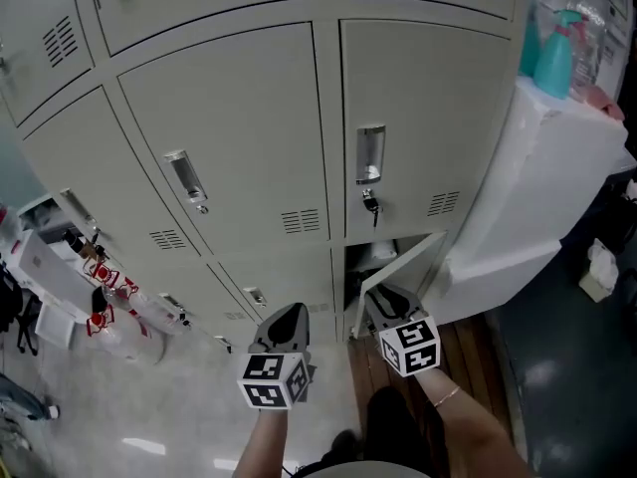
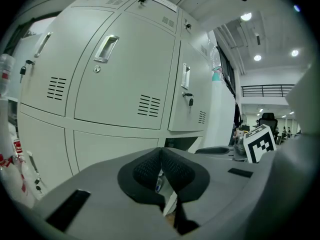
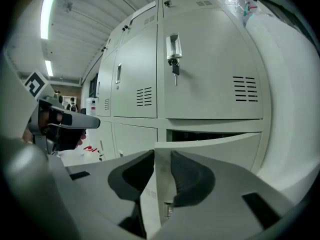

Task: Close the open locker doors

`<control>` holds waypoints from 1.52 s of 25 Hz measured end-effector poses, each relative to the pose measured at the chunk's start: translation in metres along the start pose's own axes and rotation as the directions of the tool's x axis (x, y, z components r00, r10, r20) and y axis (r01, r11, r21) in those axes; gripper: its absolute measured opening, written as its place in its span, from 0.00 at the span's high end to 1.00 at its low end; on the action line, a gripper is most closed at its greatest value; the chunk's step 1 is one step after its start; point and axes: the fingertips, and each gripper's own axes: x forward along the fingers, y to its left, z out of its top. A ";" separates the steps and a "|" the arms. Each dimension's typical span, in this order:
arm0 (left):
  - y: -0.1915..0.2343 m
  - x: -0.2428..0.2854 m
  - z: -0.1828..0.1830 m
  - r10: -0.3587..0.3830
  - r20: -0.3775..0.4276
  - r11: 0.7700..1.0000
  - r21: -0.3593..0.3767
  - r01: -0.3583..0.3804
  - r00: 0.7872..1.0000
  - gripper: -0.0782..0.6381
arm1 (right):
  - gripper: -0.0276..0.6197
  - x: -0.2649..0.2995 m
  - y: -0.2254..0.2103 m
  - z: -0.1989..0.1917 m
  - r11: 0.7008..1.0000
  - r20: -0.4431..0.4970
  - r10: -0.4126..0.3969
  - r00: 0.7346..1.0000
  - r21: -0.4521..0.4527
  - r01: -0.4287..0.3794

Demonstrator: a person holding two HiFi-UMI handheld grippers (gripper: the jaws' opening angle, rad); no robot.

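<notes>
Right gripper (image 3: 162, 155) has its two dark pads closed on the free edge of the open locker door (image 3: 215, 146). The thin grey panel stands upright between them and fills the gap. That door belongs to the bottom compartment in the right-hand column of the locker bank. It swings out toward the person from its right side, and the dark opening (image 1: 373, 257) shows behind it. Left gripper (image 2: 161, 151) hangs just beside the right one. Its pads are pressed together at the tips with nothing between them, and it faces the closed bottom door (image 1: 289, 272) of the next column. Directly above the open compartment is a shut door with a recessed handle (image 1: 370, 154) and a key (image 1: 371, 204) hanging in its lock. The neighbouring doors sit flush. To the right of the lockers stands a tall white-wrapped unit (image 1: 557, 167) with a teal spray bottle (image 1: 555, 58) on top. Wooden boards (image 1: 478, 357) lie under the person's right forearm, which wears a thin bracelet (image 1: 446, 396). Off to the left, on the pale floor, lie some red-and-white packages (image 1: 109, 292).
</notes>
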 end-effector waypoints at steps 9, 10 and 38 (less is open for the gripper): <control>0.027 0.008 0.001 0.069 -0.001 0.997 -0.019 -0.069 0.998 0.86 | 0.83 0.050 -0.008 0.011 1.000 -0.008 0.014 1.000 -0.016 -0.015; 0.029 0.010 0.001 0.074 -0.001 0.997 -0.020 -0.074 0.997 0.86 | 0.83 0.055 -0.010 0.013 1.000 -0.009 0.012 1.000 -0.017 -0.012; 0.041 0.022 0.004 0.114 -0.004 0.993 -0.027 -0.114 0.993 0.86 | 0.94 0.086 -0.032 0.018 0.999 -0.038 -0.042 0.998 0.000 0.042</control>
